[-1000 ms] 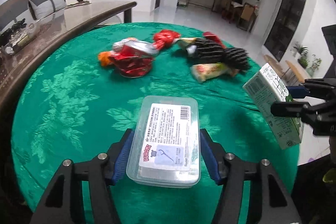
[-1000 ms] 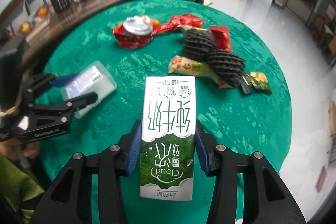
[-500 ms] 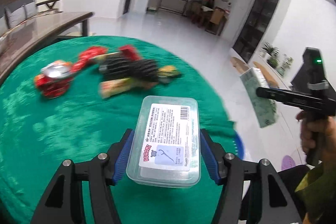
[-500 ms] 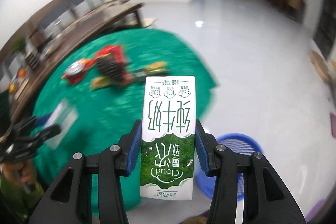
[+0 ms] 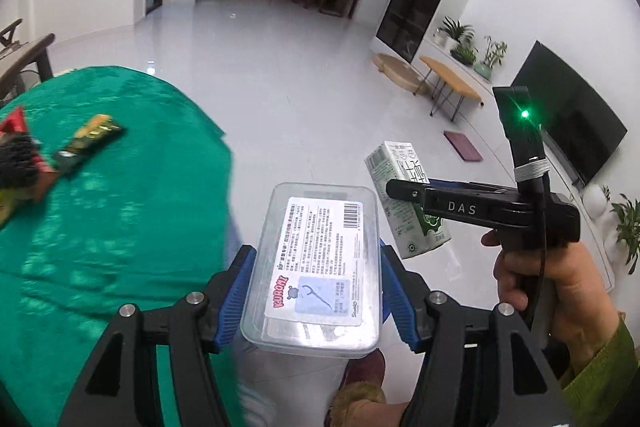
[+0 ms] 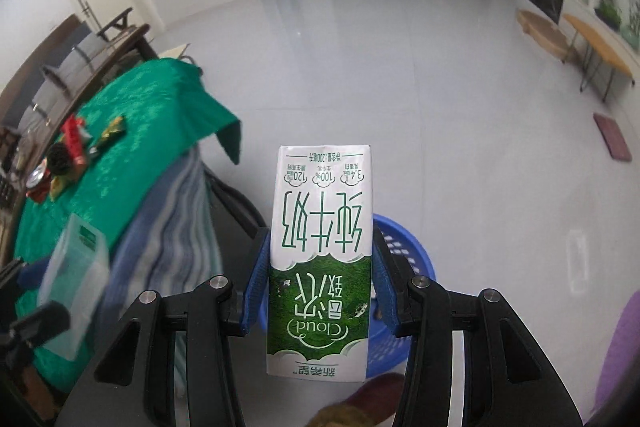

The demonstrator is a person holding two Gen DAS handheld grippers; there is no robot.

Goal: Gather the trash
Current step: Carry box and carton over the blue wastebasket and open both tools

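Observation:
My left gripper (image 5: 316, 275) is shut on a clear plastic box (image 5: 316, 267) with a white label, held past the table's edge above the floor. My right gripper (image 6: 320, 275) is shut on a green and white milk carton (image 6: 320, 259), held above a blue basket (image 6: 404, 267) that stands on the floor and is partly hidden behind the carton. In the left wrist view the carton (image 5: 404, 203) and the right gripper (image 5: 404, 187) show to the right of the box. In the right wrist view the box (image 6: 76, 279) shows at the lower left.
The round table with the green cloth (image 5: 100, 227) is to the left, with wrappers (image 5: 88, 139), a crushed red can (image 6: 38, 183) and other litter on it. A striped cloth (image 6: 176, 227) hangs over a chair by the table. A low wooden table (image 5: 452, 83) and TV (image 5: 568, 131) stand far right.
Both grippers have swung right, away from the table, carrying the box and the carton out over the floor. The blue basket has come closer under the carton.

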